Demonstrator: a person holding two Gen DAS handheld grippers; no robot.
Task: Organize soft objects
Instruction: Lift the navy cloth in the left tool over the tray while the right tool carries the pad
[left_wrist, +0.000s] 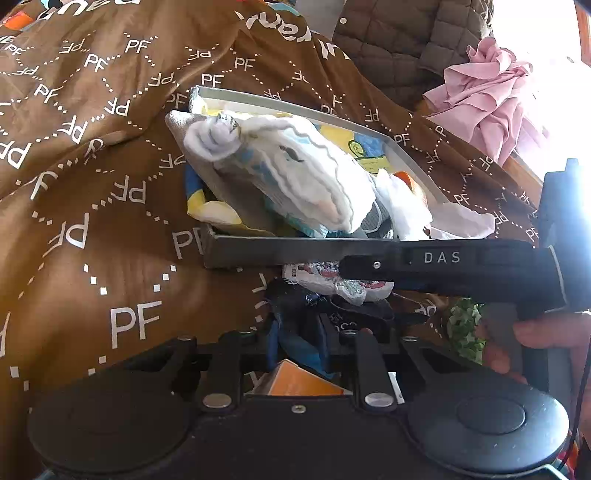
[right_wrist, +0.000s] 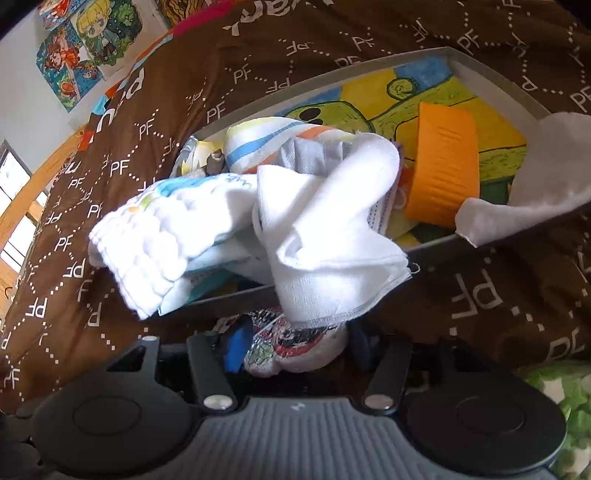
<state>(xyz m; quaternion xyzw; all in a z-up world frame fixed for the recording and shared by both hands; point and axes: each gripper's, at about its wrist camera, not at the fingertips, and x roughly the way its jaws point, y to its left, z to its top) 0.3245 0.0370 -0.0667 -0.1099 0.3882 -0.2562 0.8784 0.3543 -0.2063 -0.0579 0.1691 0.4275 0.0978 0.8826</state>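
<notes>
A shallow grey box (left_wrist: 258, 254) lies on a brown blanket (left_wrist: 92, 221) printed with white letters. Inside it are a white padded bundle (left_wrist: 295, 173), a rolled white sock (left_wrist: 214, 140) and other pale cloths. My left gripper (left_wrist: 314, 332) sits just before the box's near wall, its jaws close together with a dark blue-black cloth (left_wrist: 295, 314) pinched between them. My right gripper (right_wrist: 295, 343) is shut on a cartoon-patterned cloth (right_wrist: 291, 350) at the same wall. A white towel (right_wrist: 332, 251) hangs over the box's (right_wrist: 369, 64) near edge. An orange ribbed piece (right_wrist: 443, 162) rests inside.
A hand (left_wrist: 546, 332) holds the right gripper (left_wrist: 369, 273), which reaches in from the right. A crumpled pink cloth (left_wrist: 487, 96) and a quilted jacket (left_wrist: 399, 40) lie beyond the box. Cartoon posters (right_wrist: 85, 48) hang on the wall. A green-and-white fabric (right_wrist: 565, 398) shows at the lower right.
</notes>
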